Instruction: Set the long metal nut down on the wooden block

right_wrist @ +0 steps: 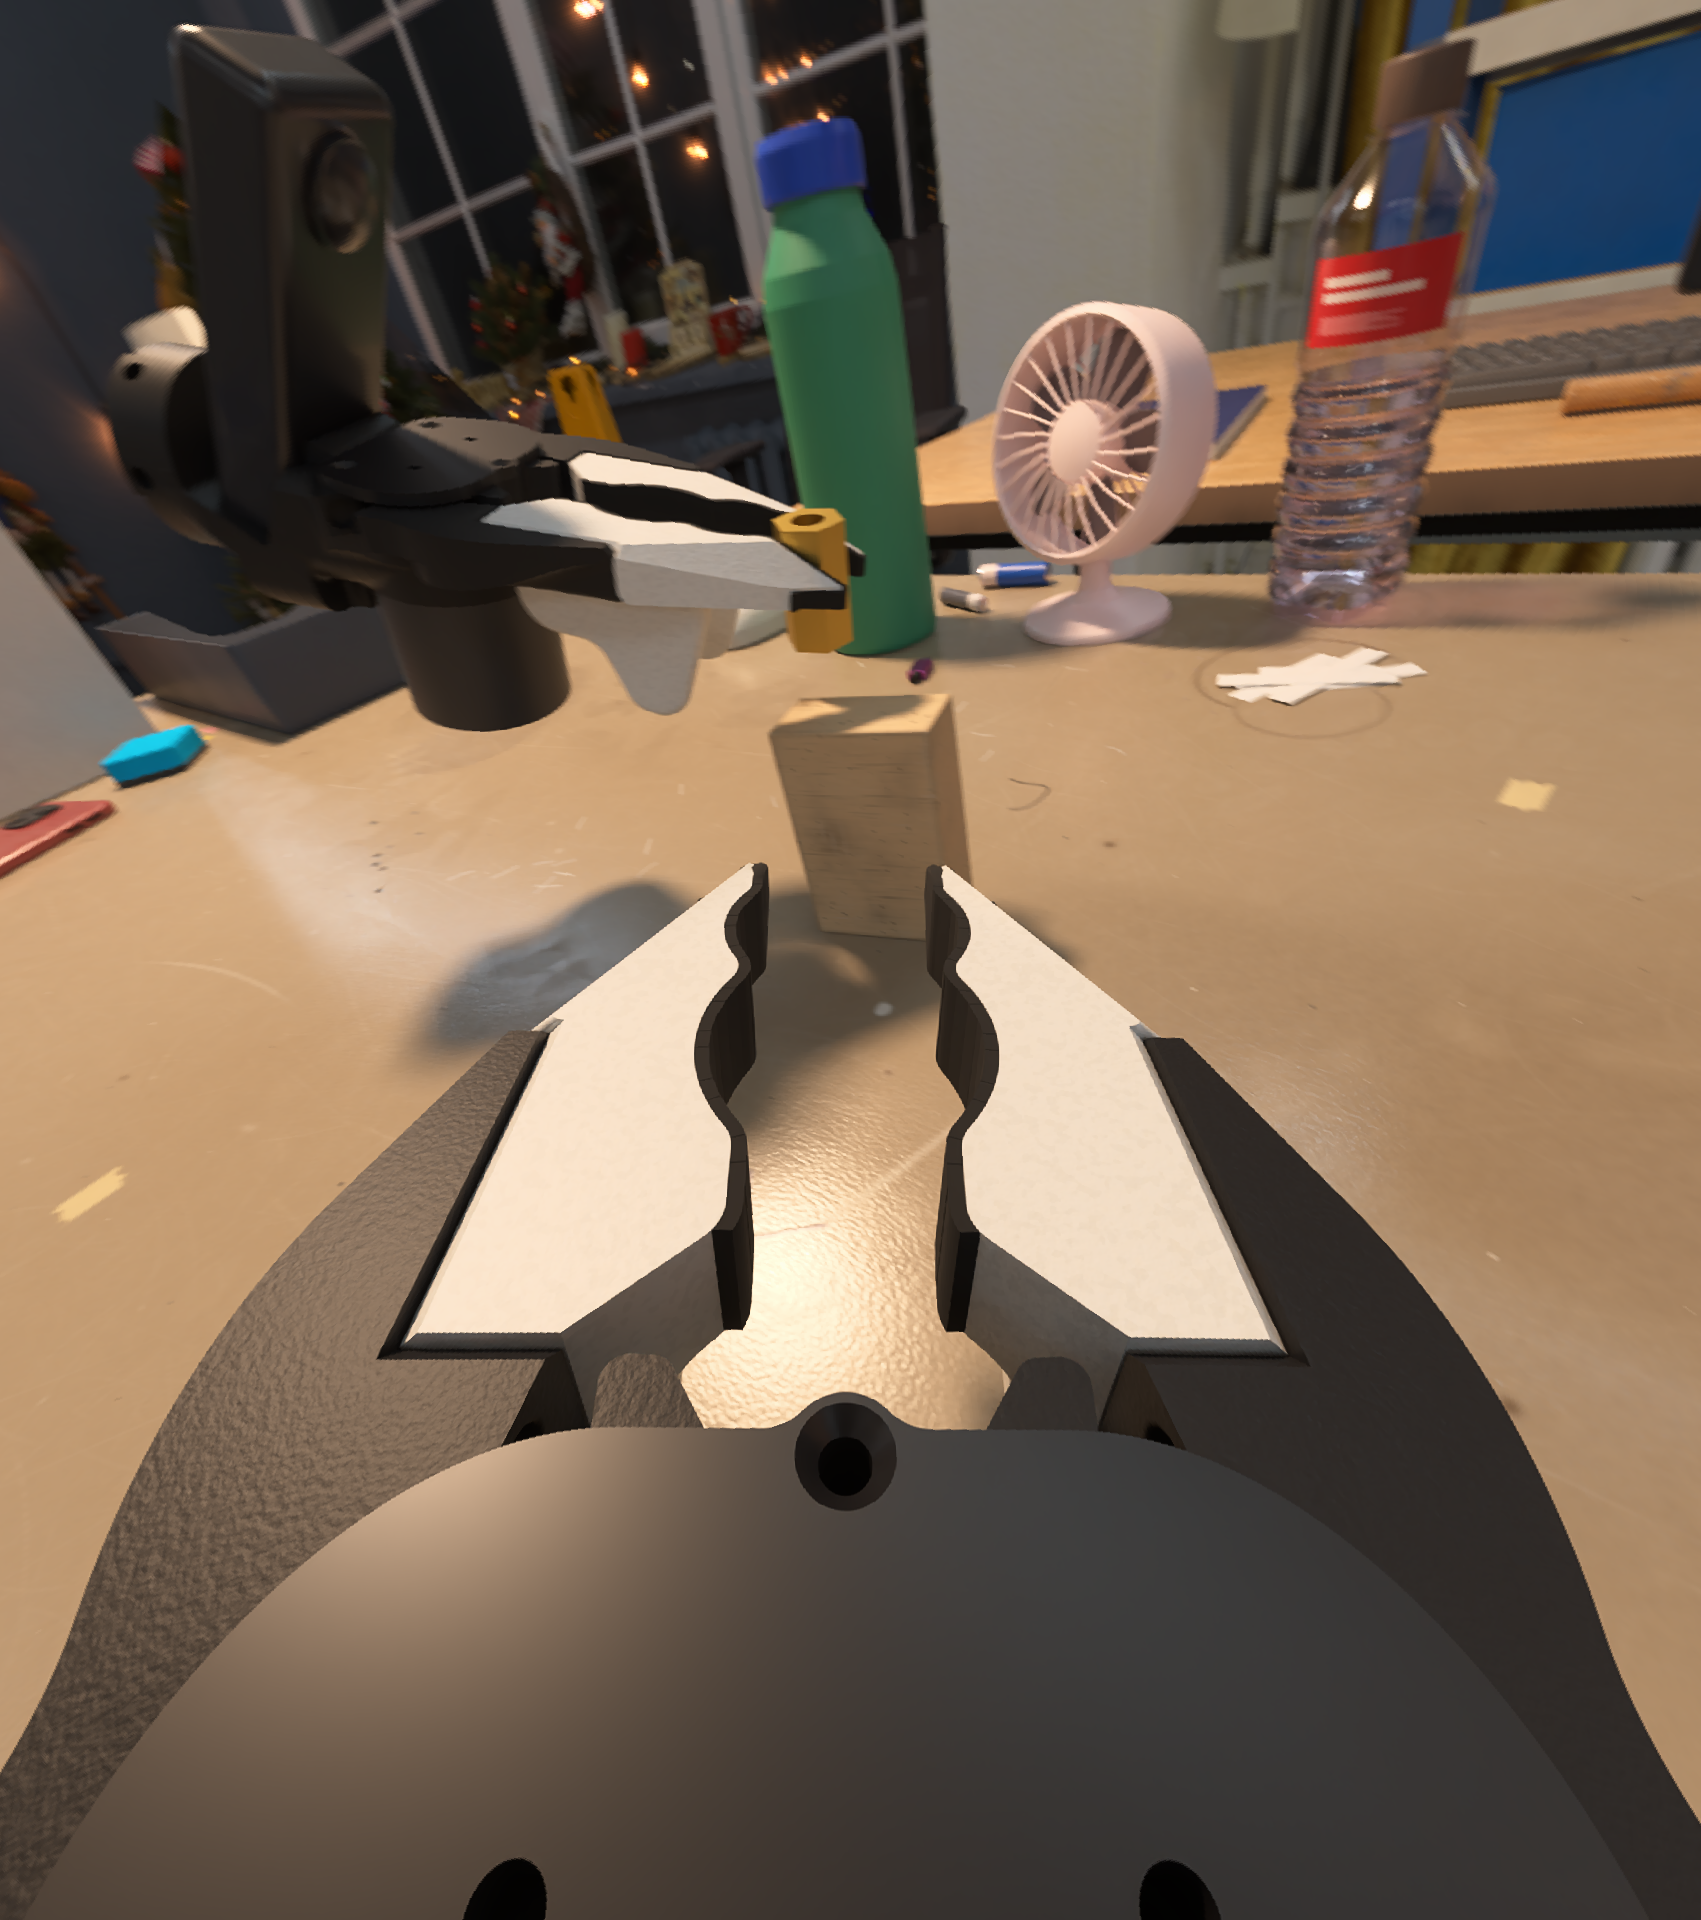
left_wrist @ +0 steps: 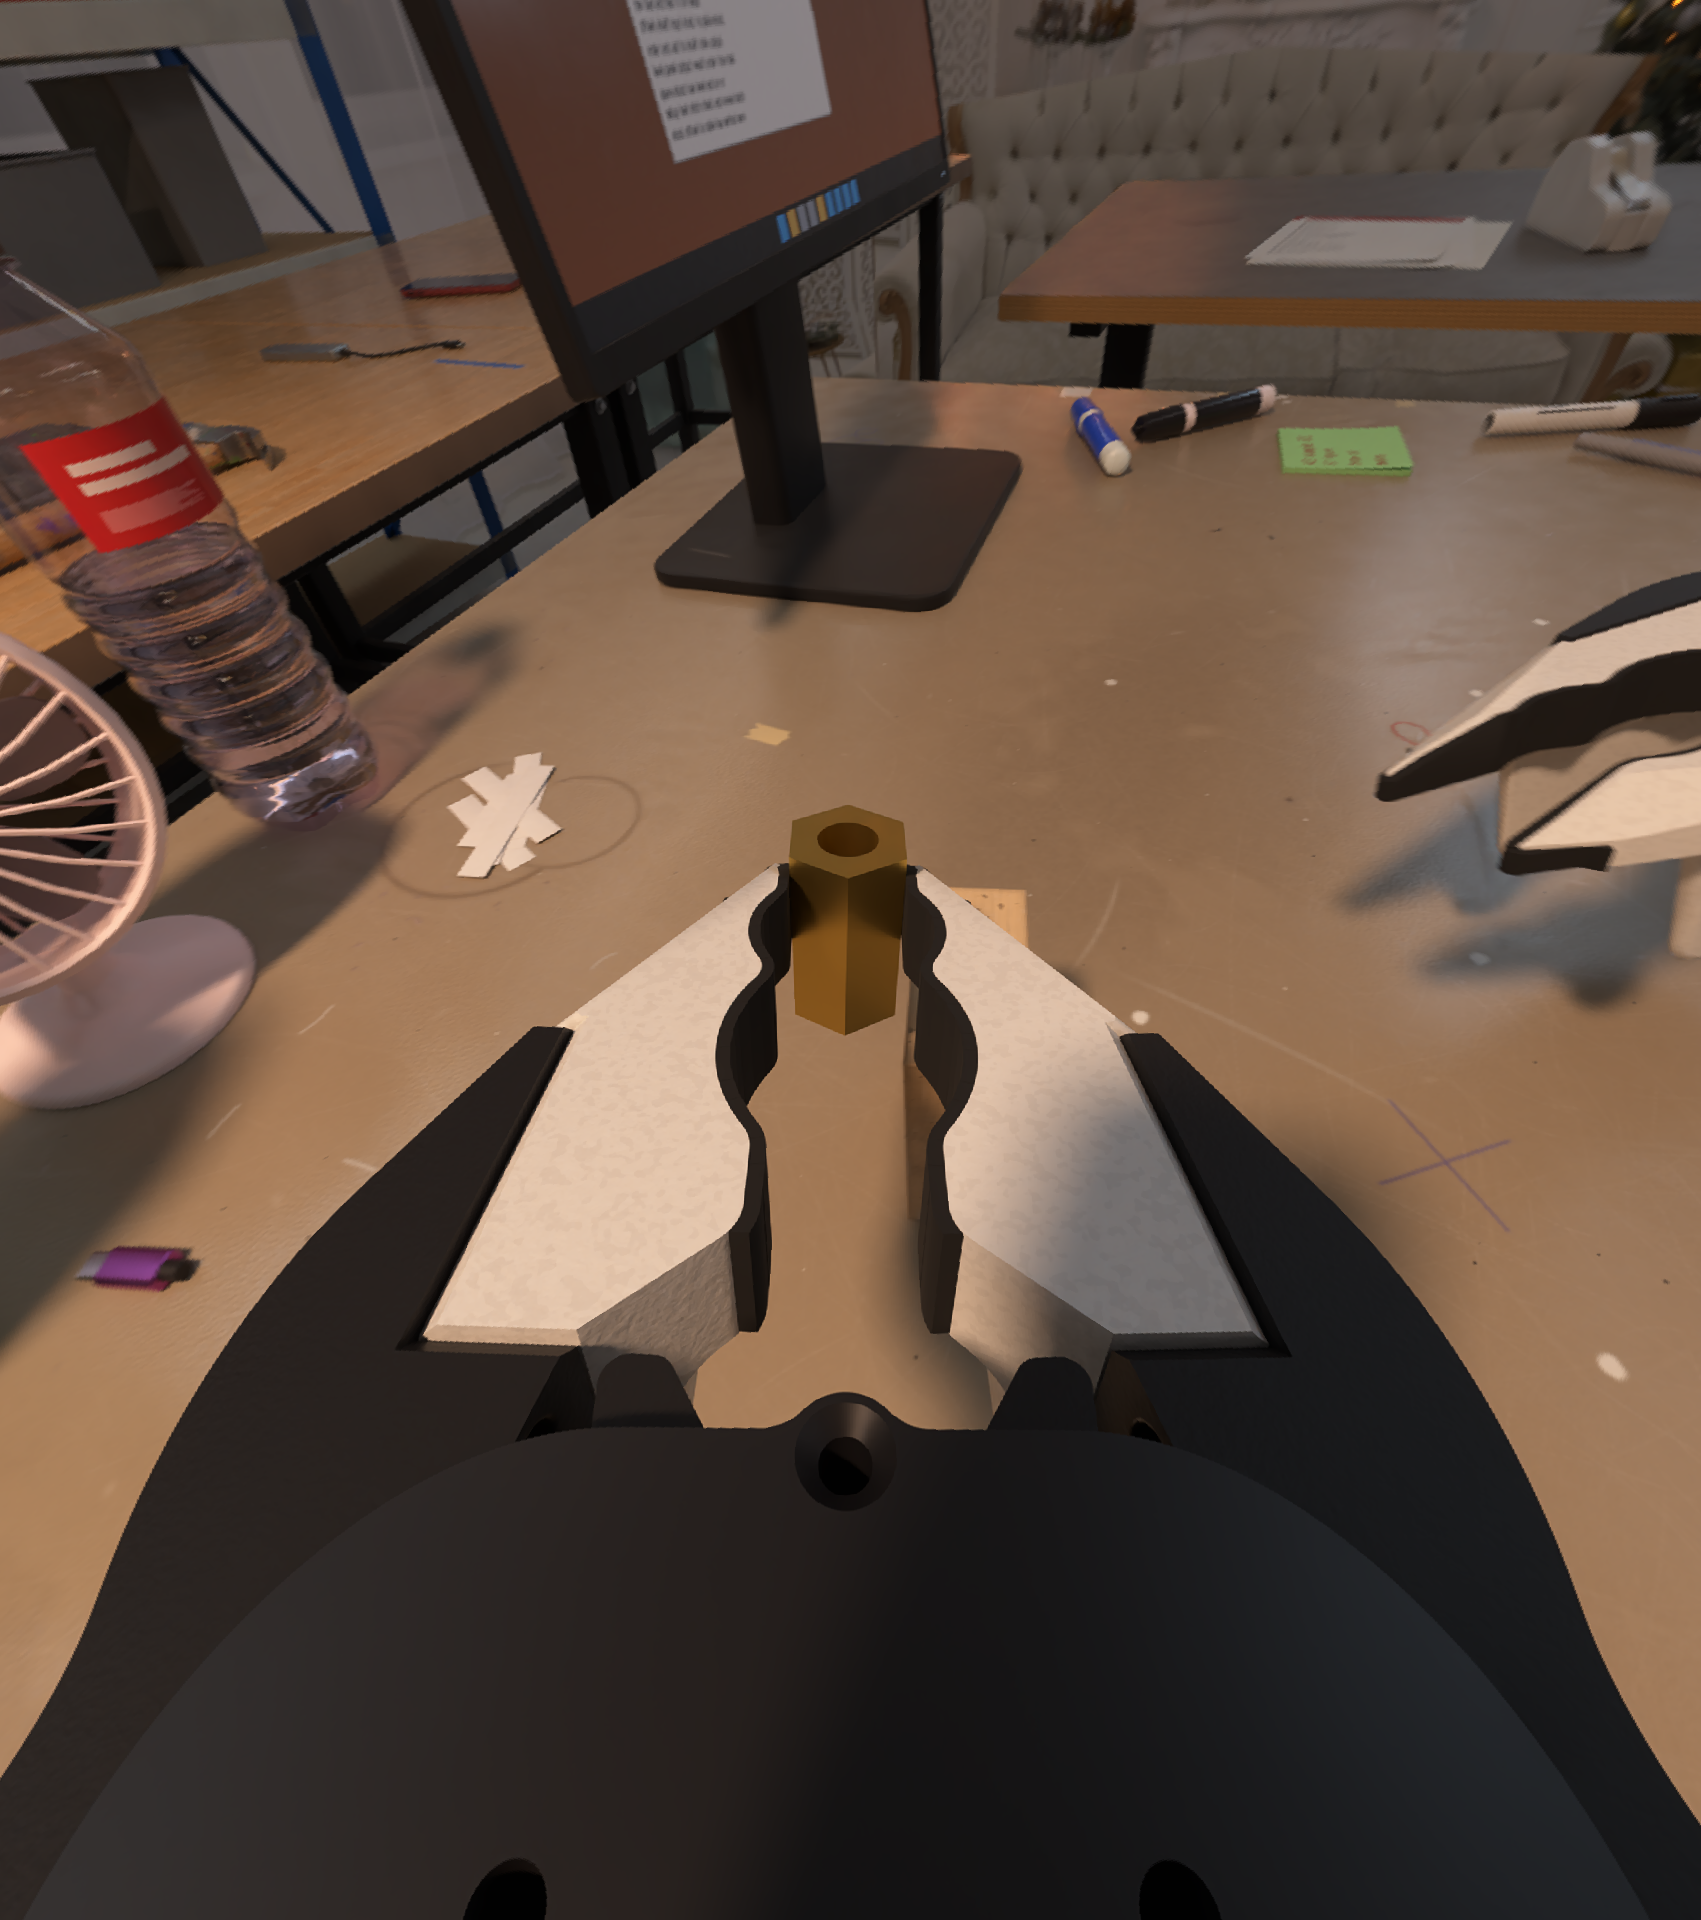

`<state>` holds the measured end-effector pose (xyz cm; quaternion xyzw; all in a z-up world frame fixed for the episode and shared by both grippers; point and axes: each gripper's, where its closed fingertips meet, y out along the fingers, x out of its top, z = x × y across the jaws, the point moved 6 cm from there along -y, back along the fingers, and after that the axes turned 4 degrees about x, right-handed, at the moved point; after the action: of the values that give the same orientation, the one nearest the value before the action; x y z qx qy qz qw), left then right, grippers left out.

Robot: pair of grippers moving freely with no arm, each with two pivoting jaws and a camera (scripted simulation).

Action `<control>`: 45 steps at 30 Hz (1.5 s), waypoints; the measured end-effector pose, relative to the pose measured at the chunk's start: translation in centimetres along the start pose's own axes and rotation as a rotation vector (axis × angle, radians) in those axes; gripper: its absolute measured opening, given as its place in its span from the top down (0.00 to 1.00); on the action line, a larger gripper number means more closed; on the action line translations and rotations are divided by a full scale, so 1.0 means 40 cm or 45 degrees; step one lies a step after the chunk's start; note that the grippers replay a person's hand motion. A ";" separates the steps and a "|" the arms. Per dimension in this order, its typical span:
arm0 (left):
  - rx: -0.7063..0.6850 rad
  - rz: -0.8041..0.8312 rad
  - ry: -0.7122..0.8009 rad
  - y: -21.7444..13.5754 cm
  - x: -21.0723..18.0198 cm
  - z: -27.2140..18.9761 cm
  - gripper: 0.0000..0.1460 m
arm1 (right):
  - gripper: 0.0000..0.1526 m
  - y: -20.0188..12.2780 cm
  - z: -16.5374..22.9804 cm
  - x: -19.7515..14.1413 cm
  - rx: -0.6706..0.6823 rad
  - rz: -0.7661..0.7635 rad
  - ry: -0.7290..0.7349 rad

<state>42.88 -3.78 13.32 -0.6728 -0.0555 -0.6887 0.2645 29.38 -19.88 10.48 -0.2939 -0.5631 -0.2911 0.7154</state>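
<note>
We hold the long metal nut (left_wrist: 844,920) upright, pinched at the tips of our left gripper (right_wrist: 818,578), in the air just above the wooden block (right_wrist: 867,805) — lifted, not yet lowered or released — while our right gripper (right_wrist: 846,899) waits spread and empty nearby.

An office-like workroom is showing here: a monitor (left_wrist: 721,177) is standing on the tan surface (left_wrist: 1189,727), markers (left_wrist: 1204,412) and a green sticky pad (left_wrist: 1345,452) are lying nearby, a keyboard (right_wrist: 1615,353) is sitting on a neighbouring desk, and a desk fan (right_wrist: 1100,457) is standing beside a water bottle (right_wrist: 1376,364).
</note>
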 end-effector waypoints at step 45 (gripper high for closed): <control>-0.181 -0.161 -0.124 0.037 -0.035 -0.039 0.86 | 0.82 -0.017 -0.020 -0.049 -0.045 0.332 0.156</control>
<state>42.06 -5.31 11.44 -0.7176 -0.0617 -0.6728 0.1689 29.01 -20.77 8.48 -0.3590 -0.4703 -0.2229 0.7748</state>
